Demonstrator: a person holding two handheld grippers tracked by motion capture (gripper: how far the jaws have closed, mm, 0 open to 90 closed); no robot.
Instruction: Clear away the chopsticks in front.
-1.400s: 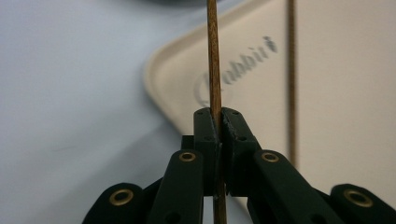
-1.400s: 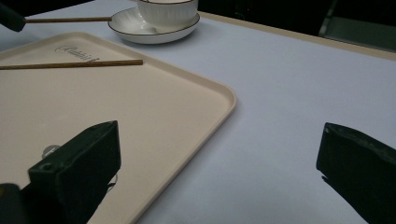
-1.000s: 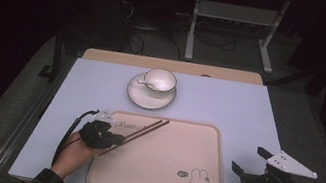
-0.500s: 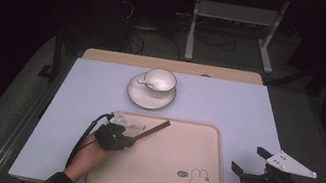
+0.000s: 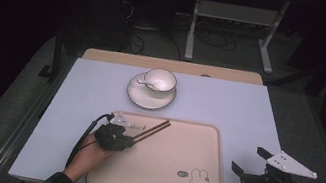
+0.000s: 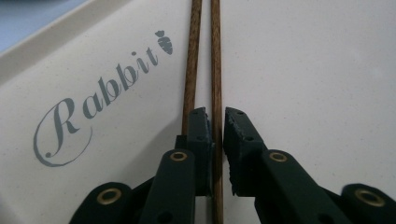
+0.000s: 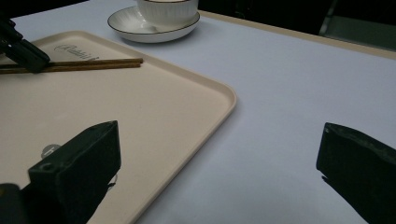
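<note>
Since the earlier frames the left gripper (image 5: pixel 128 140) has moved from the table's left part onto the tray (image 5: pixel 182 145), up to the chopsticks (image 5: pixel 153 129); the right gripper (image 5: pixel 251 161) has stayed in its place.

The chopsticks lie side by side in the far left corner of the tray, next to the printed word "Rabbit" (image 6: pixel 95 93). In the left gripper view the fingers (image 6: pixel 201 135) are lowered over them and nearly closed. One chopstick (image 6: pixel 216 70) runs through the narrow gap between the fingers, and the other chopstick (image 6: pixel 189 70) lies just outside the left finger, touching it or almost. I cannot tell if the stick in the gap is already pinched; a thin slit is visible beside it.

The right gripper hovers over the table just to the right of the tray, with its fingers (image 7: pixel 79 163) spread wide and holding nothing.

A cup (image 5: pixel 161 80) stands on a saucer (image 5: pixel 142 97) beyond the tray, well apart from both grippers.
</note>
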